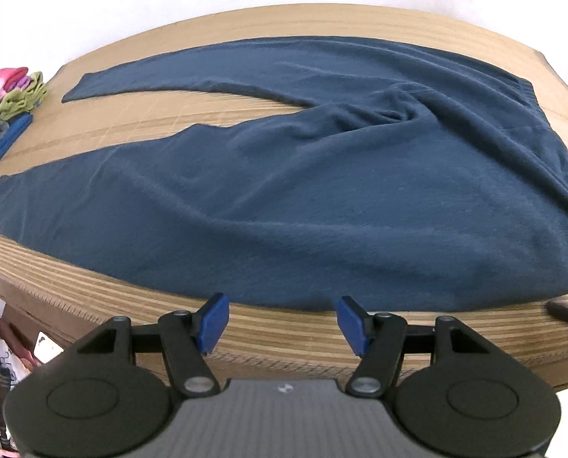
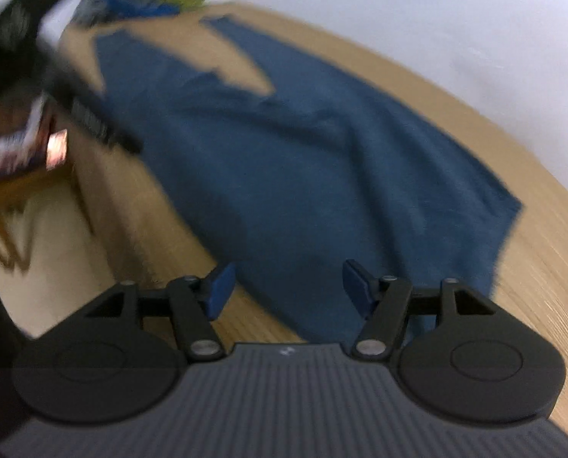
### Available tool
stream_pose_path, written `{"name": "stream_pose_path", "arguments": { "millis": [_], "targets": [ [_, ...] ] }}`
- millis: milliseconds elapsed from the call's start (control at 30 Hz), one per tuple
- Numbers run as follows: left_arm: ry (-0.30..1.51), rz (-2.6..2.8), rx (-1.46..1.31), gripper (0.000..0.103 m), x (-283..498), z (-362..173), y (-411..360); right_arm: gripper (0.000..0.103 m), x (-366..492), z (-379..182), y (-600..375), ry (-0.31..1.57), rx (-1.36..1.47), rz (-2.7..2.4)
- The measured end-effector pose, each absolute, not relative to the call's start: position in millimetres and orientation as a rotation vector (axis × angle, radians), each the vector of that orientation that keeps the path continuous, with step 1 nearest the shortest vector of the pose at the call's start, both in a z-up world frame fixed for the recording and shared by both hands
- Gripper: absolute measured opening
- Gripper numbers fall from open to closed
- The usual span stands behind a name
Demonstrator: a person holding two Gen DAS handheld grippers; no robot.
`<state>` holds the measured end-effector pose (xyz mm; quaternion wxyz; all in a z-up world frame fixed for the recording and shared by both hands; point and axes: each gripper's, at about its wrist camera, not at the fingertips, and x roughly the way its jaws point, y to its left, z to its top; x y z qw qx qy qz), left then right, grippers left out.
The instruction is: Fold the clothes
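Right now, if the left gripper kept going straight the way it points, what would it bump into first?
Most likely the blue trousers spread on the wooden table. The open left gripper points at their near edge, though depth is unclear.

1 navy trousers (image 1: 303,175), 1 wood table (image 1: 268,328), 1 clothes pile (image 1: 9,103), 2 grippers

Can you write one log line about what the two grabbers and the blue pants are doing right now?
left gripper: open, empty | right gripper: open, empty | blue pants: spread on wooden table, unfolded
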<state>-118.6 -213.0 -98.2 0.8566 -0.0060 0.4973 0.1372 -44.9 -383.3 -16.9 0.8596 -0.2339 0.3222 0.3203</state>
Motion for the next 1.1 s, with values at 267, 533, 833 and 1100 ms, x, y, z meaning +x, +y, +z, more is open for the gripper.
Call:
{"name": "stream_pose_path", "arguments": {
  "millis": [267, 533, 833, 1100],
  "targets": [
    [1.026, 0.220, 0.032, 0.065, -125, -99, -208, 0.027, -6, -32, -356, 0.727, -0.396, 0.705],
    [0.915, 0.107, 0.219, 0.065, -127, -97, -237, 0.013, -1, -8, -366, 0.730, -0.277, 0.669],
    [0.815, 0.051, 0.391, 0.065, -115, -110, -264, 0.013, 21, 0, -361, 0.739, -0.144, 0.657],
    [0.723, 0.003, 0.561, 0.064, -105, -123, -292, 0.013, 23, 0, -358, 0.738, -0.121, 0.656]
  ]
}}
